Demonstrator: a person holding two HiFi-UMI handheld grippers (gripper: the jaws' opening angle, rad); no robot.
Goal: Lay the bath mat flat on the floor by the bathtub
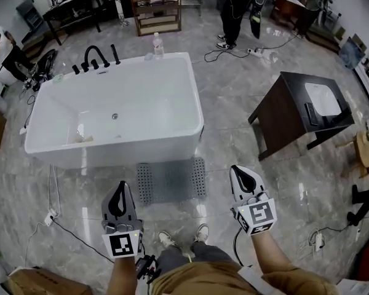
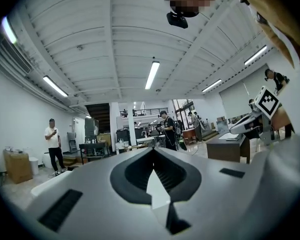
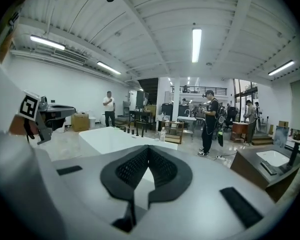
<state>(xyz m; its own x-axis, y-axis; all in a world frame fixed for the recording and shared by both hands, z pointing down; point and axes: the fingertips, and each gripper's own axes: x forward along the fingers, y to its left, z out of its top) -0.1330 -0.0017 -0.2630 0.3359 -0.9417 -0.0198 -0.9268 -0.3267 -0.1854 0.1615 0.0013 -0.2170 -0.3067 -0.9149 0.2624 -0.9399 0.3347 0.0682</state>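
mat: your bath mat (image 1: 171, 180) lies flat beside the bathtub (image 1: 120, 141) | claws: left claw (image 1: 119, 205) and right claw (image 1: 245, 185) both closed, empty, mat released | task: looks done

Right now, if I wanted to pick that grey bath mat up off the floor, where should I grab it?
Probably the near long edge of the bath mat, coming from your side: it lies flat, and its far edge runs beside the bathtub, leaving little room there.
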